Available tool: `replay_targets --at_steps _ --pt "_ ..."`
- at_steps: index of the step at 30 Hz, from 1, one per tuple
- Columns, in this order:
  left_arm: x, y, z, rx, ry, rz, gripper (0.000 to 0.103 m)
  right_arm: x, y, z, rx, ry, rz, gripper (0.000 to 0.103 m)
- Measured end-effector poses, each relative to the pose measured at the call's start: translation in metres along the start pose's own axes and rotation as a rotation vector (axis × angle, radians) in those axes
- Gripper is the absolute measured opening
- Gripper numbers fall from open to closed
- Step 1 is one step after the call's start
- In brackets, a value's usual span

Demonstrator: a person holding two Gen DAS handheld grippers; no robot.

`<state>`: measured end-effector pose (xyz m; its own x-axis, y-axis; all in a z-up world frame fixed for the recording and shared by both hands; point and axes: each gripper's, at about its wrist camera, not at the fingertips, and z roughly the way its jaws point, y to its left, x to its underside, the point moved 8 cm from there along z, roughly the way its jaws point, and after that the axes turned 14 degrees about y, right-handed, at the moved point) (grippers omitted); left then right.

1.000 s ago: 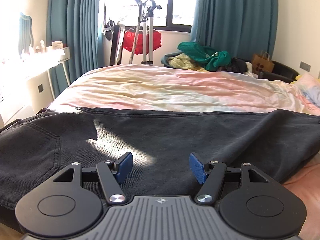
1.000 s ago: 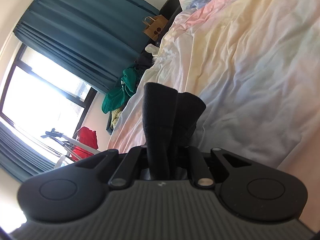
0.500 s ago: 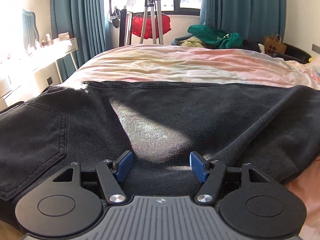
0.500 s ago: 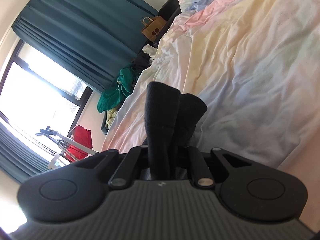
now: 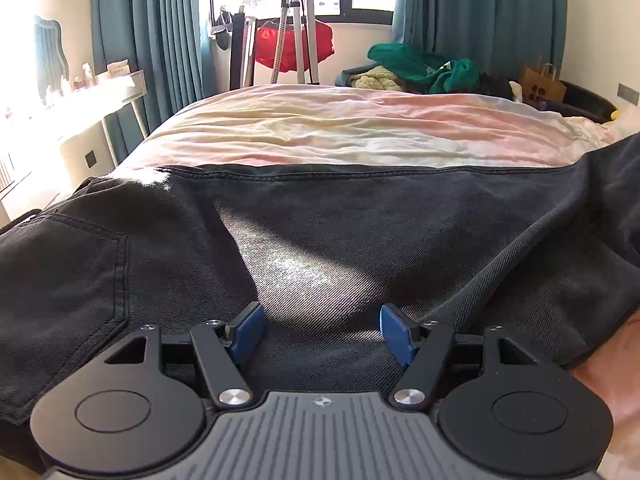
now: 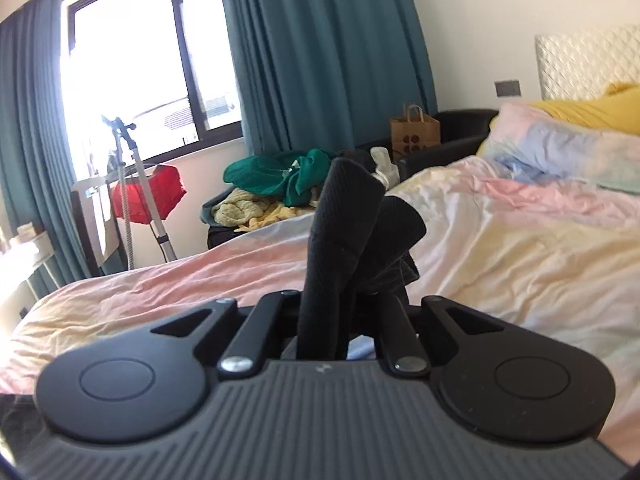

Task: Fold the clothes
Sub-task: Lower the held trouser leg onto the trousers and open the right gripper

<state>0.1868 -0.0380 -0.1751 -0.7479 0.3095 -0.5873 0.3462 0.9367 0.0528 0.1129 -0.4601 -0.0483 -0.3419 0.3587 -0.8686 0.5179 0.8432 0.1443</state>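
Observation:
A pair of black jeans (image 5: 320, 232) lies spread across the near side of the bed, back pocket at the left. My left gripper (image 5: 320, 330) is open, its blue pads low over the denim, nothing between them. At the right of the left wrist view the jeans rise up off the bed. My right gripper (image 6: 344, 312) is shut on a bunched fold of the black jeans (image 6: 344, 216), which sticks up between the hidden fingertips, held above the bed.
The bed has a pastel sheet (image 5: 340, 132) and pillows (image 6: 560, 152) by the headboard. Beyond it are a pile of green and yellow clothes (image 6: 280, 176), a paper bag (image 6: 414, 132), a steamer stand (image 5: 296, 20) and a white desk (image 5: 92, 96) at the left.
My right gripper has swung from tilted to level while still holding the fold. My left gripper has dropped lower and closer to the jeans, still open. The right leg of the jeans has lifted.

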Motion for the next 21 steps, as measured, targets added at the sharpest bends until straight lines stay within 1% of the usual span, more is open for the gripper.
replay_targets --at_steps 3,5,6,8,9,10,13,15,16,19,21 --pt "-0.004 0.005 -0.008 0.013 -0.003 -0.034 0.067 -0.004 0.07 -0.023 -0.033 -0.068 -0.211 0.011" --pt "-0.007 0.011 -0.017 0.014 -0.014 -0.061 0.067 0.006 0.124 -0.04 -0.073 -0.11 -0.367 0.011" --pt "-0.009 0.014 -0.026 0.014 -0.032 -0.076 0.067 0.014 0.145 -0.047 -0.087 -0.127 -0.429 0.011" --pt "-0.011 0.02 -0.046 0.009 -0.077 -0.103 0.068 0.04 0.189 -0.057 -0.136 -0.137 -0.537 0.011" --pt "-0.012 0.023 -0.058 0.005 -0.104 -0.116 0.07 0.057 0.209 -0.061 -0.165 -0.13 -0.581 0.011" --pt "-0.012 0.027 -0.068 0.002 -0.128 -0.127 0.071 0.079 0.228 -0.061 -0.199 -0.101 -0.612 0.011" --pt "-0.01 0.041 -0.095 0.01 -0.185 -0.16 0.073 0.147 0.261 -0.049 -0.247 0.018 -0.722 0.011" --pt "-0.01 0.049 -0.103 0.03 -0.205 -0.185 0.073 0.189 0.275 -0.038 -0.245 0.127 -0.811 0.012" --pt "-0.009 0.054 -0.107 0.041 -0.214 -0.203 0.073 0.207 0.282 -0.036 -0.223 0.152 -0.863 0.012" --pt "-0.011 0.066 -0.111 0.057 -0.23 -0.26 0.073 0.207 0.286 -0.041 -0.186 0.118 -0.904 0.012" --pt "-0.012 0.071 -0.111 0.068 -0.233 -0.285 0.073 0.192 0.289 -0.048 -0.186 0.09 -0.888 0.012"
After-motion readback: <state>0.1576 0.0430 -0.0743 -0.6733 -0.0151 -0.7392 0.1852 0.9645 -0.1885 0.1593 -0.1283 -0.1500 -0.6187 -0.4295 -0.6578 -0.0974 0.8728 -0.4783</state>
